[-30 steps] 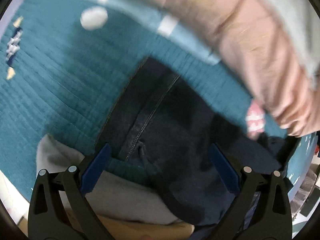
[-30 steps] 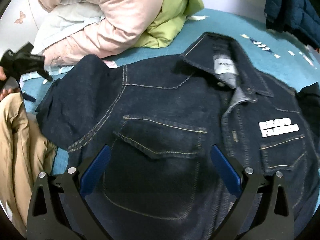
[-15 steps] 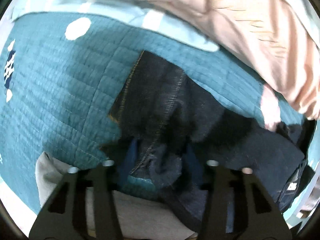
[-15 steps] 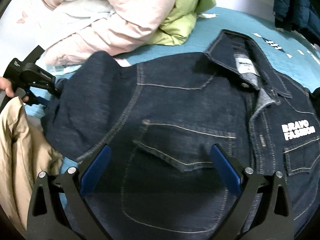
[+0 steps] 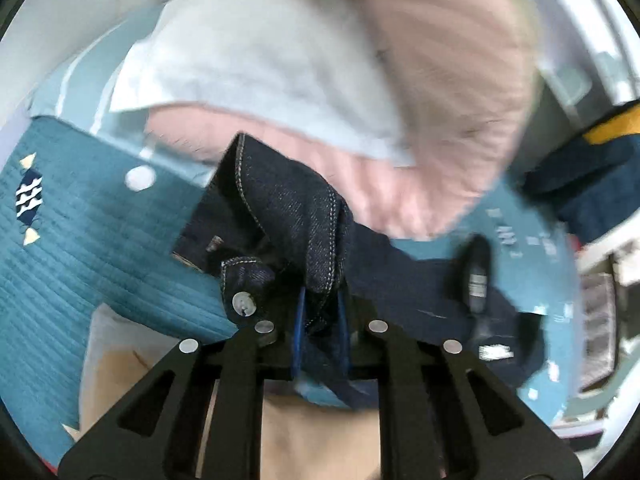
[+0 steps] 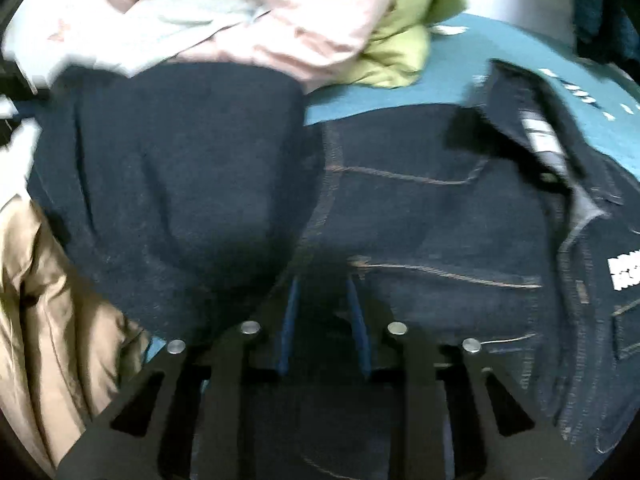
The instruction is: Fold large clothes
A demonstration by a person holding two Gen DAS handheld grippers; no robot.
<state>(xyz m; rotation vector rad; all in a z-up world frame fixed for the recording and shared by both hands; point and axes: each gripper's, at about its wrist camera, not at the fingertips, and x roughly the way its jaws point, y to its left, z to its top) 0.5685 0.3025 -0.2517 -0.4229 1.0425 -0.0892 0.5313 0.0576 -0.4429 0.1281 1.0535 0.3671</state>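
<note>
A dark denim jacket [image 6: 420,208] lies front up on a teal quilt [image 6: 400,96], collar at the far right, white lettering on its chest. My left gripper [image 5: 320,320] is shut on the jacket's sleeve cuff [image 5: 280,208] and holds it lifted off the quilt [image 5: 80,248]; a metal cuff button [image 5: 244,303] hangs beside the fingers. My right gripper [image 6: 322,312] is shut on the denim near the left chest pocket. The raised sleeve [image 6: 172,168] bulges at the left of the right wrist view.
A pink padded coat [image 5: 420,128] and pale blue cloth [image 5: 248,56] lie beyond the sleeve. A lime green garment [image 6: 400,40] sits behind the jacket. Tan trousers [image 6: 48,300] are at the near left. Dark clothing [image 5: 592,176] lies at the far right.
My left gripper closed on the sleeve cuff and lifted it. My right gripper, open a second ago, came down and closed on the jacket front.
</note>
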